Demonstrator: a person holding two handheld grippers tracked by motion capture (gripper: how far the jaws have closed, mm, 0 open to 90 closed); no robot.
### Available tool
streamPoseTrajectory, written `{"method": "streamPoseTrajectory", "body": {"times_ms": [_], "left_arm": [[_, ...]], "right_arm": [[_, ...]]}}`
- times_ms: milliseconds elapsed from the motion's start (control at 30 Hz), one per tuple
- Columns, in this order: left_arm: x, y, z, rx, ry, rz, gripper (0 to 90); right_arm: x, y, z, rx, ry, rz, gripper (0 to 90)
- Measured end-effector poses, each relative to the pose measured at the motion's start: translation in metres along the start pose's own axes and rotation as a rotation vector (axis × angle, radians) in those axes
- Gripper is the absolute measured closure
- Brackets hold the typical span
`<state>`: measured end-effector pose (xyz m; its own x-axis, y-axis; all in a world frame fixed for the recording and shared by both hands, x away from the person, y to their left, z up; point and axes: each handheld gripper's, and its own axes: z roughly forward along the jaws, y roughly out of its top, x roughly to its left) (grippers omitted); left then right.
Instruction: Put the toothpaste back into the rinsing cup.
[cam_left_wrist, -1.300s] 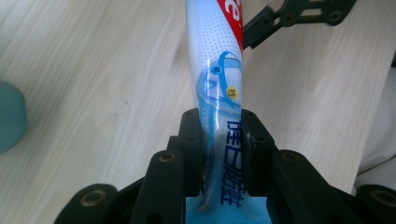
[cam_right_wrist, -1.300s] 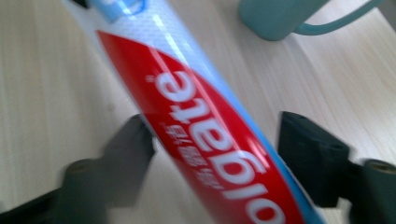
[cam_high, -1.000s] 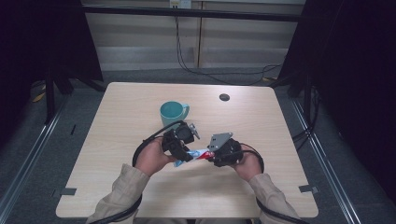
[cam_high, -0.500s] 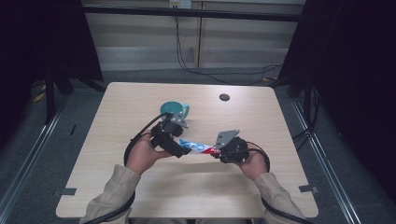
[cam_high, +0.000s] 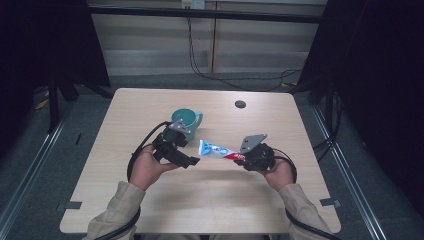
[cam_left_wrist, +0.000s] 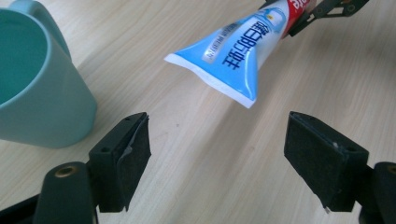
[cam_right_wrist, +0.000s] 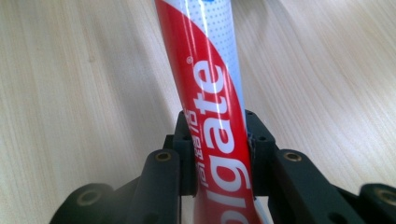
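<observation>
Item: toothpaste tube (cam_high: 216, 150), blue, white and red. Held off the surface (cam_high: 280, 200), roughly level, clamped near its red cap end by the right claw (cam_high: 239, 158); the flat crimped end points toward the left claw (cam_high: 192, 161) and hangs free. The right gripper view shows the black jaws pressed on either side of the red band.

Item: left claw. Jaws wide, having just been opening, with nothing between them — the tube's crimped end (cam_left_wrist: 210, 74) sits just beyond the fingertips (cam_left_wrist: 128, 154), apart from them.

Item: teal mug (cam_high: 186, 120), upright and empty, standing on the surface just behind the left claw, handle toward the right.

Item: small dark round fitting (cam_high: 240, 104), far side of the surface, well apart from the work.

Progress, as judged: the hand-over looks done — the tube sits with the right claw alone. Left to do, probably: carry it over the mug and stand it inside. The mug is not yet approached.
</observation>
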<state>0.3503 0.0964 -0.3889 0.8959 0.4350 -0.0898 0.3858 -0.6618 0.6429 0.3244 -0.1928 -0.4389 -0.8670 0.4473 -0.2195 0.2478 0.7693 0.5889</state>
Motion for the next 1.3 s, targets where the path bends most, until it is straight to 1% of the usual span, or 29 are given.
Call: {"method": "streamPoseTrajectory", "body": {"times_ms": [33,67,100,133,167,200,267,333,367,400,500,533,600,633,667,733,800,900,967,1033,1067,1100,1133,1167,1200,1233,1267,1300], "left_arm": [[0.0,-0.002,0.0,-0.014,0.005,-0.01,22.5],[0.0,-0.003,0.0,-0.025,-0.003,-0.024,22.5],[0.001,-0.004,0.0,-0.021,-0.004,-0.023,22.5],[0.0,-0.005,0.001,-0.023,0.003,-0.025,22.5],[0.0,-0.006,0.001,-0.029,-0.001,-0.029,22.5],[0.0,-0.007,0.001,-0.044,-0.01,-0.038,22.5],[0.0,-0.008,0.002,-0.044,-0.012,-0.039,22.5],[-0.001,-0.009,0.006,-0.028,-0.009,-0.03,22.6],[-0.002,-0.01,0.008,-0.025,-0.009,-0.039,22.5],[-0.002,-0.011,0.009,-0.022,-0.009,-0.035,22.4],[-0.003,-0.013,0.013,-0.032,-0.014,-0.048,22.4],[-0.003,-0.014,0.014,-0.031,-0.018,-0.045,22.4],[-0.003,-0.016,0.016,-0.039,-0.021,-0.064,22.4],[-0.003,-0.016,0.016,-0.039,-0.021,-0.064,22.4],[-0.004,-0.016,0.018,-0.048,-0.025,-0.065,22.4],[-0.004,-0.016,0.02,-0.049,-0.027,-0.068,22.4],[-0.005,-0.016,0.022,-0.053,-0.032,-0.072,22.4],[-0.006,-0.017,0.026,-0.06,-0.035,-0.08,22.5],[-0.006,-0.017,0.028,-0.064,-0.044,-0.084,22.9],[-0.008,-0.017,0.031,-0.084,-0.044,-0.1,22.9],[-0.007,-0.016,0.031,-0.087,-0.049,-0.1,23.3],[-0.007,-0.016,0.032,-0.091,-0.048,-0.102,23.2],[-0.008,-0.016,0.034,-0.108,-0.051,-0.109,23.3],[-0.008,-0.016,0.034,-0.108,-0.051,-0.109,23.3],[-0.009,-0.016,0.034,-0.121,-0.049,-0.113,23.3],[-0.009,-0.016,0.034,-0.126,-0.051,-0.111,23.3],[-0.01,-0.016,0.035,-0.138,-0.052,-0.125,23.7],[-0.01,-0.016,0.035,-0.138,-0.052,-0.125,23.7]], "right_arm": [[0.0,0.0,0.0,0.0,0.0,0.0,71.8],[0.0,0.0,0.0,0.004,-0.001,0.008,71.8],[-0.001,0.0,0.0,0.006,-0.006,0.014,71.8],[-0.002,0.001,0.0,0.01,-0.001,0.02,71.8],[-0.003,0.001,0.0,0.003,-0.001,0.039,71.8],[-0.004,0.002,0.0,-0.003,-0.002,0.041,71.8],[-0.004,0.002,0.0,0.0,-0.003,0.048,71.8],[-0.002,0.005,0.002,-0.001,0.007,0.058,71.8],[-0.002,0.006,0.003,0.001,0.018,0.069,71.8],[-0.002,0.007,0.004,-0.001,0.018,0.073,71.8],[-0.002,0.009,0.005,-0.005,0.023,0.099,71.8],[-0.002,0.009,0.005,-0.006,0.023,0.108,71.8],[-0.003,0.011,0.005,-0.012,0.02,0.129,71.8],[-0.003,0.011,0.005,-0.012,0.02,0.129,71.8],[-0.003,0.011,0.005,-0.018,0.022,0.146,71.9],[-0.003,0.011,0.005,-0.02,0.017,0.152,71.9],[-0.004,0.012,0.005,-0.034,0.029,0.174,71.9],[-0.004,0.013,0.005,-0.036,0.03,0.184,71.9],[-0.003,0.014,0.005,-0.037,0.04,0.193,71.9],[-0.003,0.015,0.006,-0.047,0.046,0.21,71.9],[-0.003,0.016,0.005,-0.047,0.042,0.225,72.0],[-0.004,0.016,0.005,-0.049,0.043,0.225,72.0],[-0.004,0.016,0.005,-0.054,0.045,0.232,72.0],[-0.004,0.016,0.005,-0.054,0.045,0.232,72.0],[-0.005,0.017,0.005,-0.066,0.057,0.258,72.0],[-0.005,0.017,0.005,-0.066,0.057,0.258,72.0],[-0.005,0.017,0.005,-0.075,0.06,0.272,72.1],[-0.005,0.017,0.004,-0.075,0.061,0.272,72.1]]}}
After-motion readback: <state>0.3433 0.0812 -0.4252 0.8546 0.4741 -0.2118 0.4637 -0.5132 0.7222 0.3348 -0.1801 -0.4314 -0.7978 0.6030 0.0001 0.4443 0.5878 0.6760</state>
